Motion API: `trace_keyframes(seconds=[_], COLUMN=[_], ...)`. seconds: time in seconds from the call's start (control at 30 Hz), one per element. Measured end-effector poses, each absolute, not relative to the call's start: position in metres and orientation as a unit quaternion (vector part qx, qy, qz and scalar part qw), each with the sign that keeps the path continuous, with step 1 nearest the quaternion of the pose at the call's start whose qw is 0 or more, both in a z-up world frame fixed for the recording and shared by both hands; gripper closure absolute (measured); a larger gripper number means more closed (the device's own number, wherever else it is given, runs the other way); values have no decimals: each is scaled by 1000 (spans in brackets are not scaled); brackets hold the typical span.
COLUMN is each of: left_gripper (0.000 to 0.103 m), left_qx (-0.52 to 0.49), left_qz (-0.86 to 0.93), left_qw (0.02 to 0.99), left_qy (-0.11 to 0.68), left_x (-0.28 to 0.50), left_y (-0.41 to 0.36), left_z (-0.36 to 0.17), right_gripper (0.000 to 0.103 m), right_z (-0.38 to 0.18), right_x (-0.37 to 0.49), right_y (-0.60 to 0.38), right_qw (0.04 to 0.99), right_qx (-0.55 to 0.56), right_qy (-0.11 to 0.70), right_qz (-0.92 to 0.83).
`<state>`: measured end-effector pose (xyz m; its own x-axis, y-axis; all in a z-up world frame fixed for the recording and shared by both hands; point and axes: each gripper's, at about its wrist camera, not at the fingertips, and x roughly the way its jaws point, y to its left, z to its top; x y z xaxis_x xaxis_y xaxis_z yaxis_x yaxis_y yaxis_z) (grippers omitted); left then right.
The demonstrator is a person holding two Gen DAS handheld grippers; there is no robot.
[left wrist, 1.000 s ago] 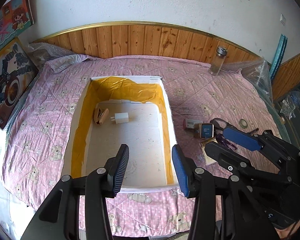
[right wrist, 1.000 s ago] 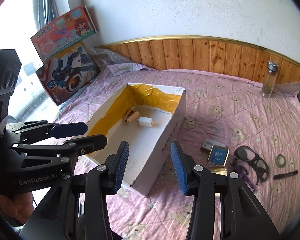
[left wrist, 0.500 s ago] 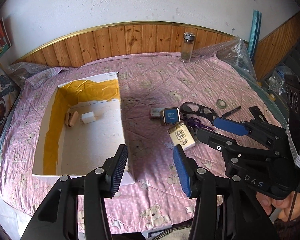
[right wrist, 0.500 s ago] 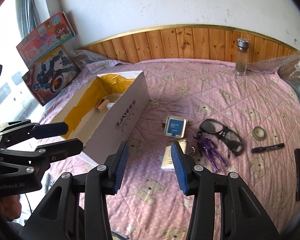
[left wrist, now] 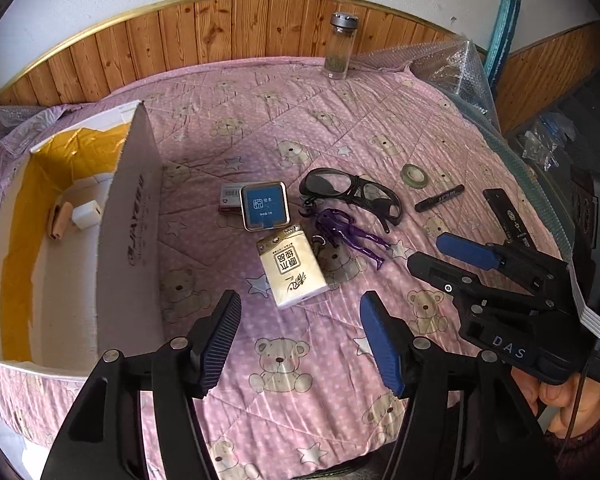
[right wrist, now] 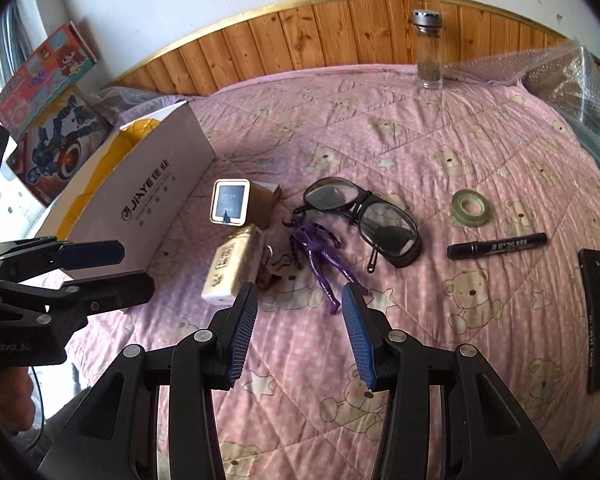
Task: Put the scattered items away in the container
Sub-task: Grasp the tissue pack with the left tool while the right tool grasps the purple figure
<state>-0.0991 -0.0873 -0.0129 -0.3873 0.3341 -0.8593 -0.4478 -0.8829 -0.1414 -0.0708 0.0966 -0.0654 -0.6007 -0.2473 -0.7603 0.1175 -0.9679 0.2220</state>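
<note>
Both tools hover spread and empty above a pink bear-print quilted bed (left wrist: 284,400), the left tool (left wrist: 300,336) just short of a cream tissue pack (left wrist: 291,270), the right tool (right wrist: 298,328) over the feet of a purple toy figure (right wrist: 318,258). The white cardboard box with yellow lining (left wrist: 128,240) sits at the bed's left edge, holding a white charger (left wrist: 86,216). Black goggles (right wrist: 364,216), a tape roll (right wrist: 471,209) and a black marker (right wrist: 496,245) lie apart to the right, bare quilt between them
</note>
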Motion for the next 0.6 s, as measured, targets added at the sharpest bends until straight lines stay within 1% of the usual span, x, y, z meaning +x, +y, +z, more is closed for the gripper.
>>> trace_keyframes(seconds=[0.2,0.4,0.5,0.53,0.57,0.6], left_gripper=[40,40,40,40,40,40], left_qx=[-554,-591,-603,-608,-605,-597], left_qz=[803,782,774,770,772,778], left_qw=[217,195,186,183,183,184], left_qy=[13,-31,-50,-55,-61,-62], left_x=[-135,-165,-177,-180,-182,-183], left_y=[-74,-70,-68,-67,-67,-66], left_z=[-59,-98,-116,-123,-125,-124], right_gripper=[56,56,56,59,65,68], right_z=[-94,-118,-129,-134,-139,-142], right_x=[-100,-125,-135,-139,-143,-144], right_y=[100,87,84,85,87,89], right_qw=[123,154,155,158,157,155], right_qx=[455,462,463,471,477,474], right_qy=[-53,-7,6,1,-8,-16], right_qz=[-880,-873,-873,-868,-865,-867])
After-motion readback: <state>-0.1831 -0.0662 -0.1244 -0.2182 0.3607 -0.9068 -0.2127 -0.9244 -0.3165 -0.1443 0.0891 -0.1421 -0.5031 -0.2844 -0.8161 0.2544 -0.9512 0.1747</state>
